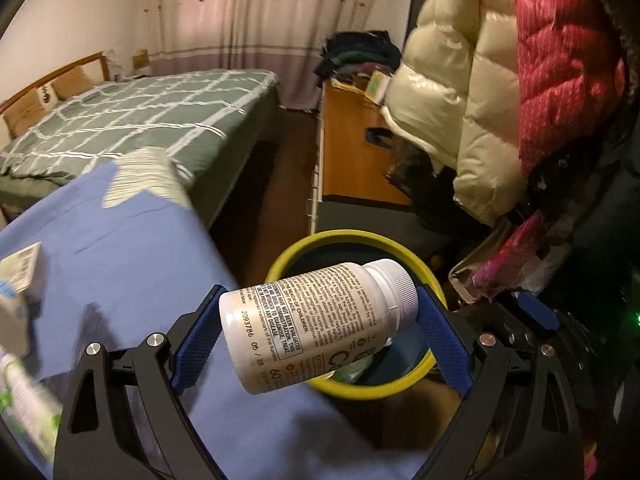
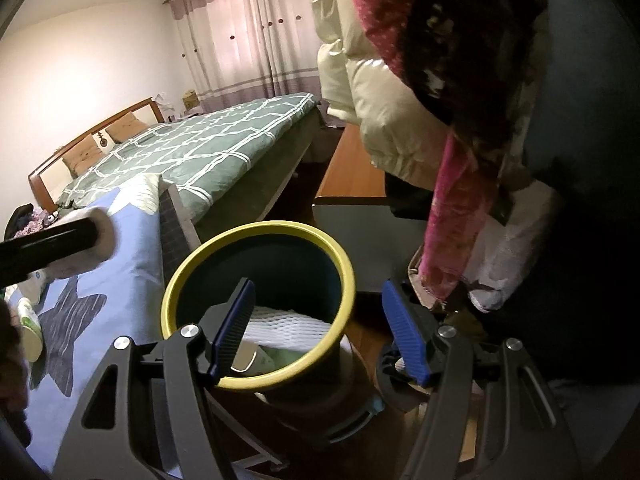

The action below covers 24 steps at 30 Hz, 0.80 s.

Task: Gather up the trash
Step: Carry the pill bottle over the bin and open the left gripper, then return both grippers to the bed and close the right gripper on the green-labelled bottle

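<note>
Left gripper (image 1: 318, 330) clamps the pill bottle (image 1: 316, 322) sideways, partly over the bin (image 1: 434, 280) rim; right gripper (image 2: 316, 328) gapes empty above it. Bin holds some trash; you've boxes (image 1: 20, 270) left on the blue cloth (image 1: 132, 252).

Both wrist views look down, close over yellow-rimmed bin (image 1: 412, 256) (image 2: 256, 228); shared background: bed (image 1: 132, 120) (image 2: 208, 148).

One bottle (image 1: 316, 320) between the left pads, one bin (image 2: 256, 304) right below, one bed (image 1: 132, 120) ahead-left, two jackets (image 1: 452, 92) ahead-right.
</note>
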Each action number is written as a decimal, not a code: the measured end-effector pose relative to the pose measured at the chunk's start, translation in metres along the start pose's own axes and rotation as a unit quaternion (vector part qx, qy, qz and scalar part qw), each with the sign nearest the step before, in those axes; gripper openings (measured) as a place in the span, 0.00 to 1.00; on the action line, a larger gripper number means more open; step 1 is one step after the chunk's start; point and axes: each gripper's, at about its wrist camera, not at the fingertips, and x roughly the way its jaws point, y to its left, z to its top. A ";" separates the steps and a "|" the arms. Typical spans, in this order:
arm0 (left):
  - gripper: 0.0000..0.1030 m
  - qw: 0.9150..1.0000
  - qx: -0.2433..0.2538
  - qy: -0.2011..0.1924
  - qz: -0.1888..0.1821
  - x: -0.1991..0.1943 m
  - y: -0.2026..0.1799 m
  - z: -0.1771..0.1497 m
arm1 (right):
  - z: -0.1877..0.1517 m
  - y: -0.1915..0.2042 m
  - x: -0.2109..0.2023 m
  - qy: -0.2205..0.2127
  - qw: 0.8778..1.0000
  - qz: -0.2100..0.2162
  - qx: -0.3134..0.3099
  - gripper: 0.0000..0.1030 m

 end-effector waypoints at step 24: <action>0.95 0.992 -0.067 -0.085 0.069 -0.105 0.074 -0.037 | -0.008 0.052 0.005 0.022 0.998 0.047 -0.047 0.62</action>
